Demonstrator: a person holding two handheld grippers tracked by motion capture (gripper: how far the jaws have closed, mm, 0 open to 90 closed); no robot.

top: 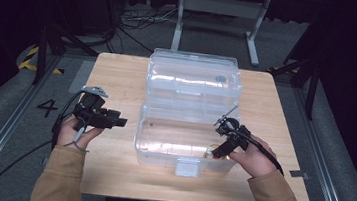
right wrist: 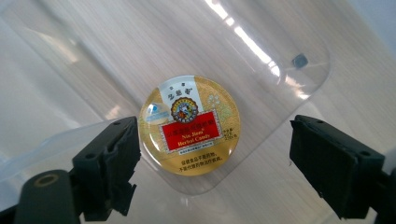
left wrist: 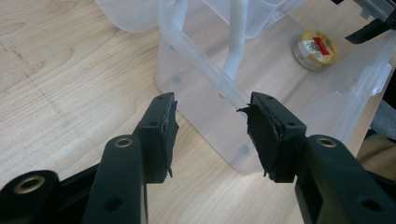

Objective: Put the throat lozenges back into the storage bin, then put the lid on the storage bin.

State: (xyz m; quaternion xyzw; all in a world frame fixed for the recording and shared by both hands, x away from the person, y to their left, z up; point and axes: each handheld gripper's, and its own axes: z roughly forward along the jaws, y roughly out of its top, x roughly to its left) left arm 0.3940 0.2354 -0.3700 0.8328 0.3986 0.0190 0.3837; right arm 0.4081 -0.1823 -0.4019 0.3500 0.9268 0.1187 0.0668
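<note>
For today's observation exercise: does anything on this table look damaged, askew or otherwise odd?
Only one thing stands out: the black pads on the left gripper look torn and ragged at their edges. Otherwise all seems in order: the clear box sits open and square on the table, the candy tin lying flat inside it.

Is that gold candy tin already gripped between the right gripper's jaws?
No. The candy tin lies flat on the clear box's floor, with the right gripper open above it.
</note>
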